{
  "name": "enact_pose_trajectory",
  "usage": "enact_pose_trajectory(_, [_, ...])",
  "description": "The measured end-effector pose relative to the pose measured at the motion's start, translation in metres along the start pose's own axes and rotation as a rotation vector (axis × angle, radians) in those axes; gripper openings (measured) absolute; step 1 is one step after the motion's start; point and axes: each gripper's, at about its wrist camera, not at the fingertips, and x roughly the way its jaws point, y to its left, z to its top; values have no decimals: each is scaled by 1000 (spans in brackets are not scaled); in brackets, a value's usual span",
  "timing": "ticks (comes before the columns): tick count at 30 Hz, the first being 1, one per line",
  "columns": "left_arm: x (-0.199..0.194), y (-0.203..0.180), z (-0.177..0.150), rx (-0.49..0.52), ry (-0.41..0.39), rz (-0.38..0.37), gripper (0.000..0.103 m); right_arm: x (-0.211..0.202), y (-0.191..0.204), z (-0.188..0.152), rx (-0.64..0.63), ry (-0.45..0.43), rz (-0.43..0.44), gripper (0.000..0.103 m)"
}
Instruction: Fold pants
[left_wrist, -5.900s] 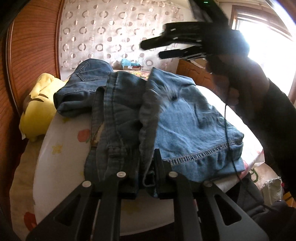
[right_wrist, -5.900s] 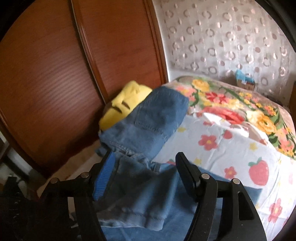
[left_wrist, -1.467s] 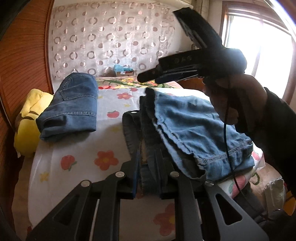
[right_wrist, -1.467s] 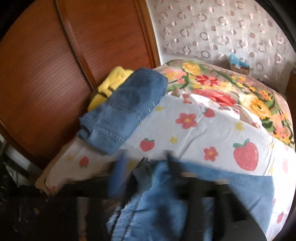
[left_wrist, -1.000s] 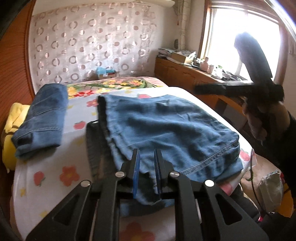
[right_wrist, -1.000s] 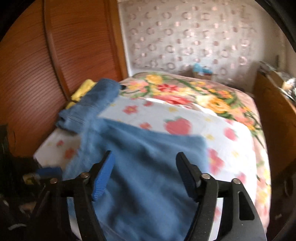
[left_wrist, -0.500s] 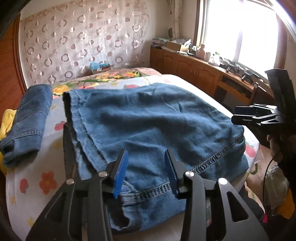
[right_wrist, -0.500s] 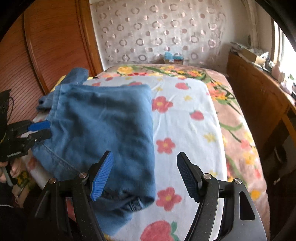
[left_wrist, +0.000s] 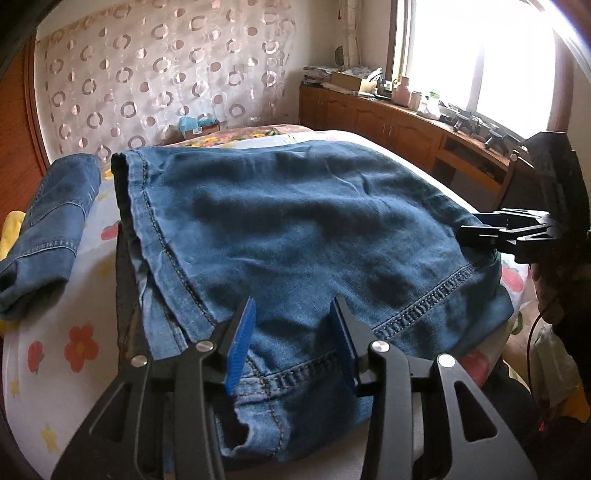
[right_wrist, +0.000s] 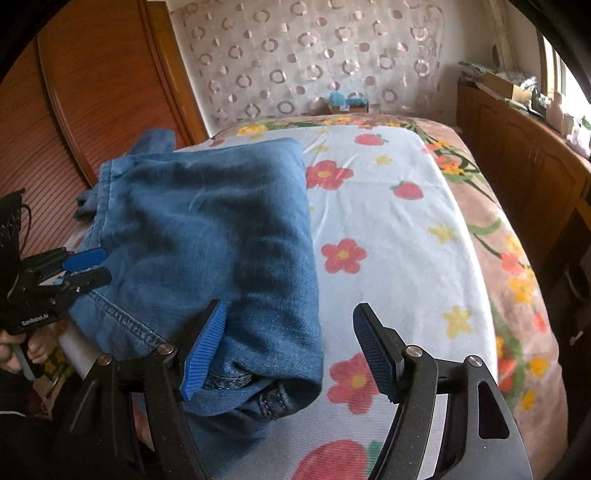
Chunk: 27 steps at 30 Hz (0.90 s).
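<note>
Pants (left_wrist: 295, 221) lie folded into a thick blue denim slab on the near part of the bed (right_wrist: 388, 221), hems and stitched seams stacked at the near edge, surface a bit rumpled. Left claw (left_wrist: 291, 332) hovers over the near hem, jaws partly apart, pads not pressing cloth. Right claw (right_wrist: 288, 347) stands wide open over the fold's right corner, gripping nothing. Looks like both let go so the fold settles flat. Another folded pair of jeans (left_wrist: 48, 221) sits far left
</note>
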Motion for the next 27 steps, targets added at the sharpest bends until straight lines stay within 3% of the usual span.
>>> enact_pose_trajectory(10, [-2,7,-4,-7,-15,-14,41,6,-3,-4,36,4,39,67])
enact_pose_trajectory(12, [-3,9,-5,-8,-17,-15,42,6,-3,-5,44,5,54,62])
enact_pose_trajectory(14, [-3,8,-4,-9,-17,-17,42,7,-2,-5,57,11,95,42])
enact_pose_trajectory(17, [-3,8,-4,-9,-18,-16,42,6,-2,-3,98,8,140,24])
enact_pose_trajectory(19, [-3,8,-4,-10,-19,-12,42,0,-2,1,133,-10,173,17])
enact_pose_trajectory(27, [-11,7,0,-24,-15,-19,42,-32,31,26,66,-105,159,15])
